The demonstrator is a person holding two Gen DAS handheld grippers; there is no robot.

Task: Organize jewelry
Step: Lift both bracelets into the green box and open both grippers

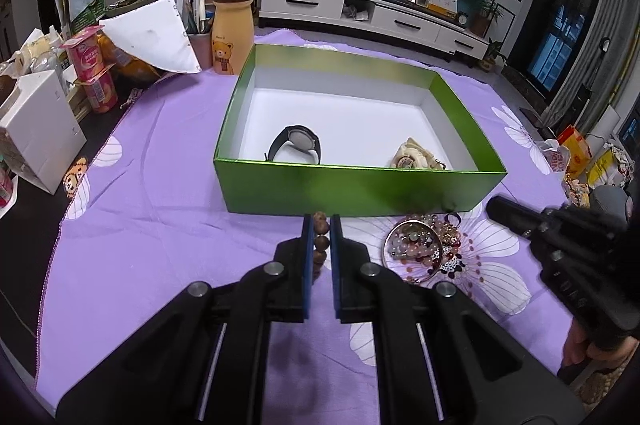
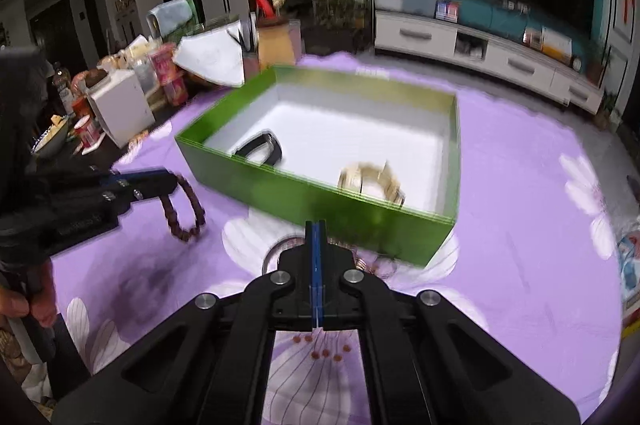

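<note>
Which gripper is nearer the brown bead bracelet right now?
Left. The left gripper is shut on the brown bead bracelet, which dangles from it; the right gripper, shut and empty, sits apart, over the loose jewelry pile.

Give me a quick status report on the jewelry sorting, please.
Left gripper shut on brown bead bracelet, lifted. Right gripper shut, empty. Green box ahead, nothing blocking.

The box (image 1: 360, 181) wall hides part of the gold watch (image 1: 412, 157), the right wrist view is blurred, and the jewelry pile (image 2: 368, 265) sits mostly behind the right gripper (image 2: 315, 225).
</note>
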